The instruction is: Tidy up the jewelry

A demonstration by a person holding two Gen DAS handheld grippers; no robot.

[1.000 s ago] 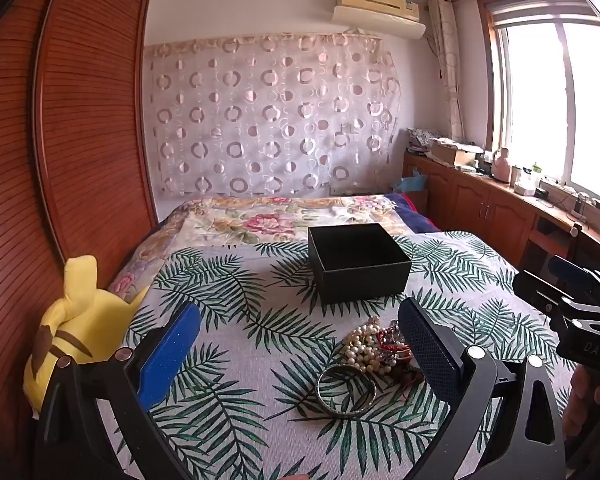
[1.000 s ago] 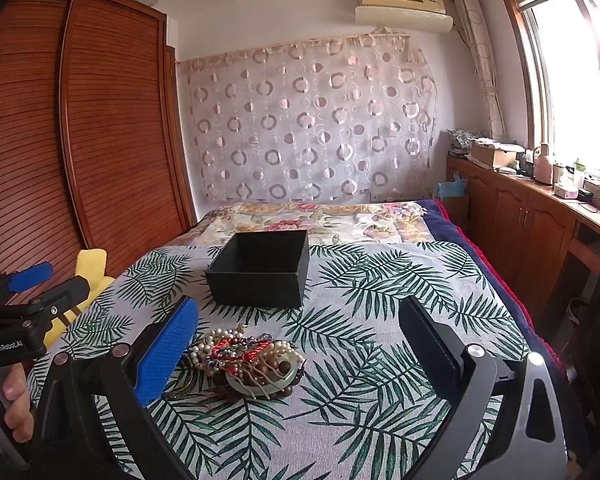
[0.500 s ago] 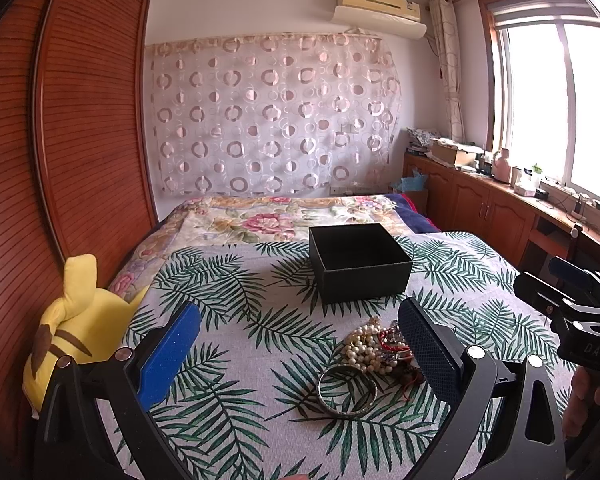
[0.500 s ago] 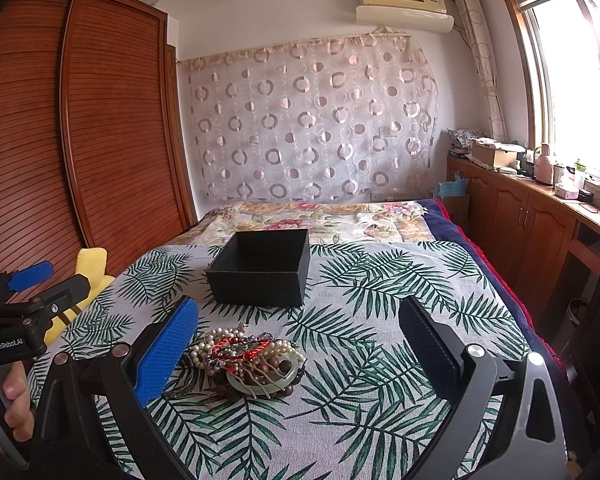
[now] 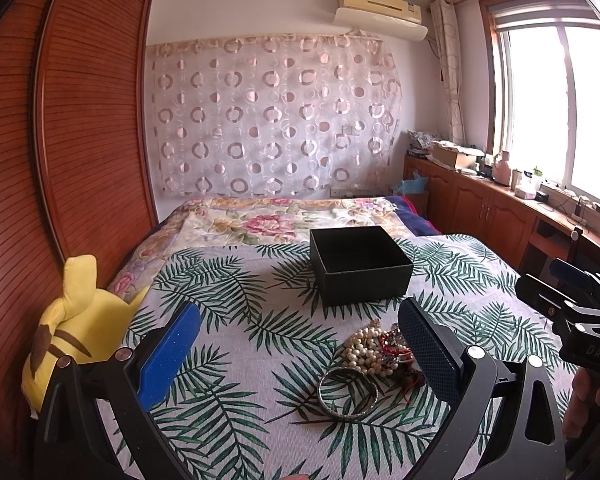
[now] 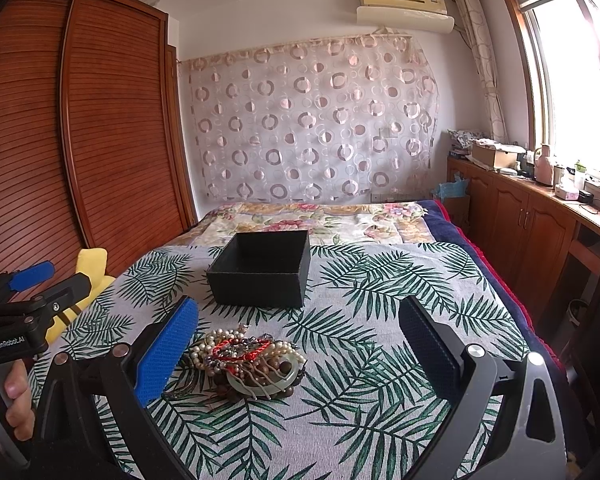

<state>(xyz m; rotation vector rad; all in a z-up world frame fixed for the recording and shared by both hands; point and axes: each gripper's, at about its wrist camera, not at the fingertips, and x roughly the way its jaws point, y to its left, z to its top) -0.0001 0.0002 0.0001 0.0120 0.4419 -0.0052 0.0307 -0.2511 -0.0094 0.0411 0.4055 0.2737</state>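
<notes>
Left gripper (image 5: 300, 340) and right gripper (image 6: 298, 340): we find both spread wide, holding nothing. Jewelry pile (image 6: 248, 364) lies between them on the bed (image 6: 400, 320); black box (image 6: 262, 274) beyond, bare bedspread around.

A home bedroom: a bed (image 5: 236, 304) under a leaf-print cover, a slatted wooden wardrobe (image 6: 112, 128), a curtain (image 5: 276, 116) and probably an air conditioner (image 6: 404, 2).

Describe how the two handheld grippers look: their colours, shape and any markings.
Both are black, two-fingered frames with silver bolts. On the left gripper and right gripper, one finger pad is bright blue and the other dark and textured. White lettering reads "GenRobot.AI" on the left body and "DAS" on the right. Bare fingers grip the handles.
</notes>
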